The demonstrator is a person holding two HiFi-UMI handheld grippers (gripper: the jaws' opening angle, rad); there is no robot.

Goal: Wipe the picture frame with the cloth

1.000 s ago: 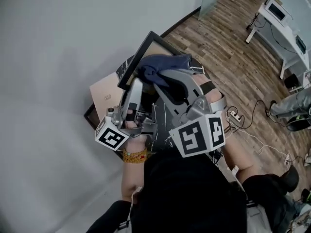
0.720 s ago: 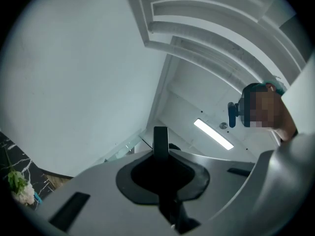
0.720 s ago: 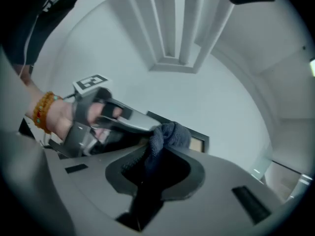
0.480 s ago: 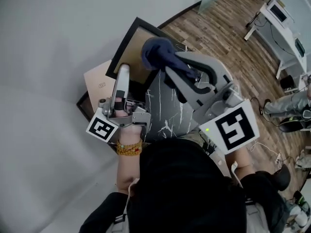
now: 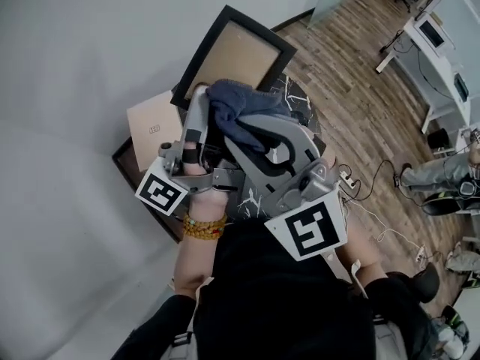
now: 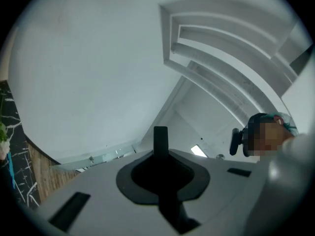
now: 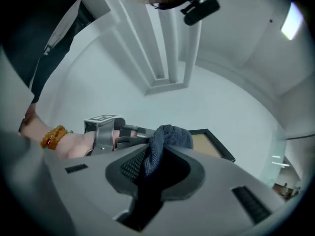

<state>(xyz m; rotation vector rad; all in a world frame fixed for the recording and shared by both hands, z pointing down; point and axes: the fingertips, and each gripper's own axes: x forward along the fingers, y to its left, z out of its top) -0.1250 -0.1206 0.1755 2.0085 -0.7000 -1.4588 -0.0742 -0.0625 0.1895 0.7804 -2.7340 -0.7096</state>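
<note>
The only print is a small mark on the tan box (image 5: 154, 122) at the left, too small to read. The cubes on the grippers carry black-and-white square markers and no words.

The frame (image 5: 236, 55) stands tilted at the far side of the black, white-veined surface (image 5: 298, 100), its tan panel facing the head camera. The left gripper (image 5: 198, 94) has its fingers pressed together on the frame's near-left edge. In the left gripper view that edge shows as a thin dark bar (image 6: 160, 136) rising between them. The wrist behind it wears a bracelet (image 5: 196, 229) of amber beads.

The right gripper (image 5: 240, 126) pinches the dark blue cloth (image 5: 236, 100), which bunches out past its fingers (in the right gripper view the cloth (image 7: 167, 136) sits just left of the frame (image 7: 211, 144)). The cloth seems to touch the frame's near edge, though the head view is too steep to be sure.

Half a second ago the cloth lay over the right part of the panel. It has since drawn back to the near edge, leaving the panel uncovered. The frame has also shifted farther and to the right.
</note>
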